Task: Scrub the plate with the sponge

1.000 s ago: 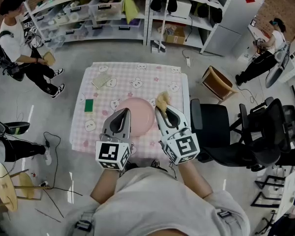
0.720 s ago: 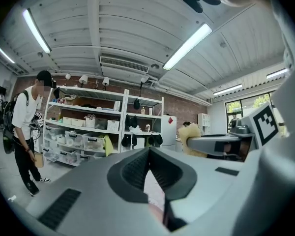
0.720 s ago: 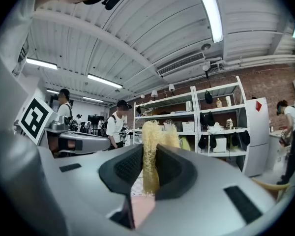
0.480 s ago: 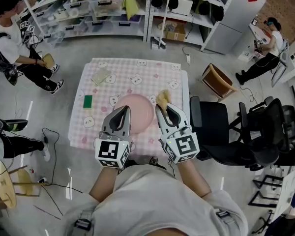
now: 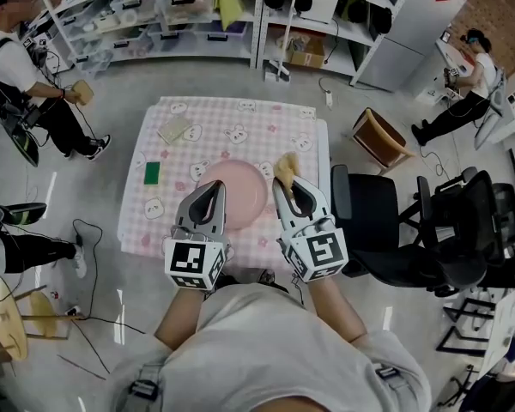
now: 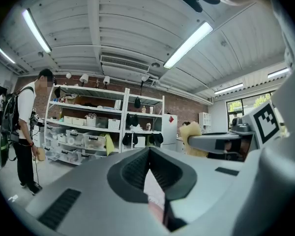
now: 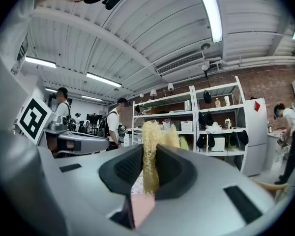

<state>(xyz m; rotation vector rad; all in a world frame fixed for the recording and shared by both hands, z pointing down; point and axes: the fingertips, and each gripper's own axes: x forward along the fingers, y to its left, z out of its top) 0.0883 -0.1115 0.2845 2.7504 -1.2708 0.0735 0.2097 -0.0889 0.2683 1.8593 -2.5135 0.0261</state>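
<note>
Right claw (image 5: 286,182) pinching yellow sponge (image 5: 283,166), left claw (image 5: 214,187) pressed together, pink plate (image 5: 243,194) beneath both, black chair (image 5: 374,221) beside table (image 5: 240,124)

The plate (image 5: 232,197) lies on the bench (image 5: 240,118), a flat pad (image 5: 153,172) to its left. The sponge (image 5: 284,168), in the right hand-held gripper (image 5: 287,184), is above the plate's right rim.

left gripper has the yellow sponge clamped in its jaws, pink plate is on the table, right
No: the right gripper has the sponge clamped, as the right gripper view shows. The left gripper is shut on nothing. The plate is on the table.
</note>
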